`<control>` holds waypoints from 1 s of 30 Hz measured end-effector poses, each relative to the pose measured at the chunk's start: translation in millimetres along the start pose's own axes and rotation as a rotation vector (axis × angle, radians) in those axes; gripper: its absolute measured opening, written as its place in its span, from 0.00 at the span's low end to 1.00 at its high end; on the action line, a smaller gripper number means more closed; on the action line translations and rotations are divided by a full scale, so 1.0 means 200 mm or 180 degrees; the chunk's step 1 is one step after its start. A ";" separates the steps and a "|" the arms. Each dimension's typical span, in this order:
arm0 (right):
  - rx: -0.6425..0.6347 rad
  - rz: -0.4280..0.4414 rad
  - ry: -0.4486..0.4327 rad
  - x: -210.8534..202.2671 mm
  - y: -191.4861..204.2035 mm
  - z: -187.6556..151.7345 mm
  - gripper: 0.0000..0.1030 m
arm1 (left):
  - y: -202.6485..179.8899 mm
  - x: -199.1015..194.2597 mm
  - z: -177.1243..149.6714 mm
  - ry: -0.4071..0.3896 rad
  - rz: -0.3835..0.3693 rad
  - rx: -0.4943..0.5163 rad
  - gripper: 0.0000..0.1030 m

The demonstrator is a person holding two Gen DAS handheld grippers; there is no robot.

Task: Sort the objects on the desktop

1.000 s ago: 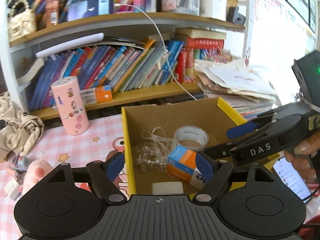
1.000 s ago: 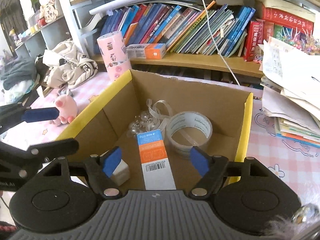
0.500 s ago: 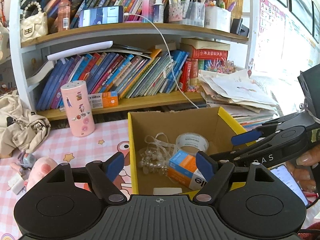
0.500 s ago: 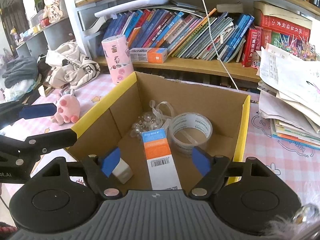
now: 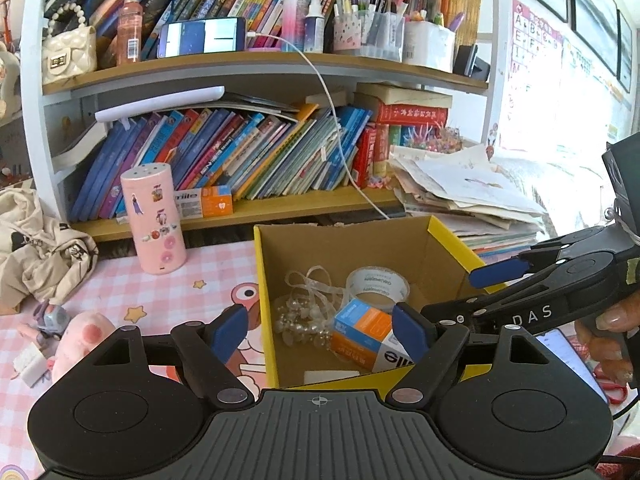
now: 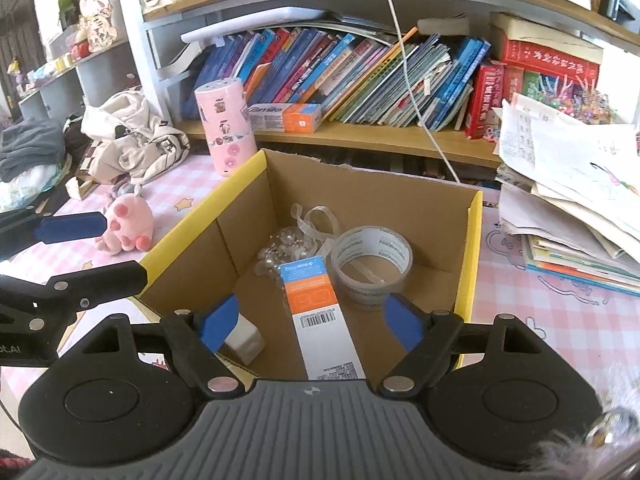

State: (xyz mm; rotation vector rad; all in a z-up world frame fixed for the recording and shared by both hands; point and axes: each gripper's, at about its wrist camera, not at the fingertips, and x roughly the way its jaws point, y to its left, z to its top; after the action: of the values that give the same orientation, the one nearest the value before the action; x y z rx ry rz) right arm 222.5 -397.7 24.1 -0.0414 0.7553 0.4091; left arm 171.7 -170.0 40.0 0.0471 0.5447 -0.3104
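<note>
Cardboard box (image 6: pixel 440 216) between spread fingers (image 6: pixel 218 322)

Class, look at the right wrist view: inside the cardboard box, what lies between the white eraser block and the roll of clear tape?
The long blue, orange and white carton lies between them, barcode face up, with the eraser block to its left and the tape roll to its right.

Matt brown cardboard box (image 6: pixel 436 216) holds a glossy clear tape roll (image 6: pixel 372 258) and a smooth printed carton (image 6: pixel 316 300).
</note>
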 end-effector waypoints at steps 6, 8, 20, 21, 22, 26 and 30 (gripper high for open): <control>0.0082 -0.0191 -0.0060 -0.06 0.08 -0.02 0.79 | 0.07 -0.05 -0.02 -0.0073 -0.0135 0.0020 0.79; 0.0114 -0.0270 -0.0077 -0.09 0.11 -0.03 0.79 | 0.10 -0.07 -0.03 -0.0089 -0.0182 0.0018 0.79; 0.0441 -0.0602 -0.0092 -0.20 0.40 -0.15 0.79 | 0.32 -0.20 -0.13 -0.0009 -0.0471 0.0053 0.80; 0.0467 -0.0620 -0.0083 -0.21 0.43 -0.16 0.79 | 0.34 -0.22 -0.14 0.0003 -0.0492 0.0058 0.80; 0.0495 -0.0641 -0.0076 -0.21 0.46 -0.18 0.79 | 0.35 -0.23 -0.15 0.0012 -0.0514 0.0065 0.80; 0.0585 -0.0721 -0.0047 -0.24 0.56 -0.24 0.79 | 0.41 -0.28 -0.18 0.0012 -0.0593 0.0106 0.80; 0.0654 -0.0783 -0.0024 -0.25 0.67 -0.29 0.80 | 0.47 -0.33 -0.21 0.0019 -0.0665 0.0156 0.80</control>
State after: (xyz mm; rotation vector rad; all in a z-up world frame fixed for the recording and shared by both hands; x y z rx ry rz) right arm 102.0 -302.1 30.5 0.0596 0.7712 0.0966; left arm 125.5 -56.7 35.1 0.0387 0.5489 -0.5276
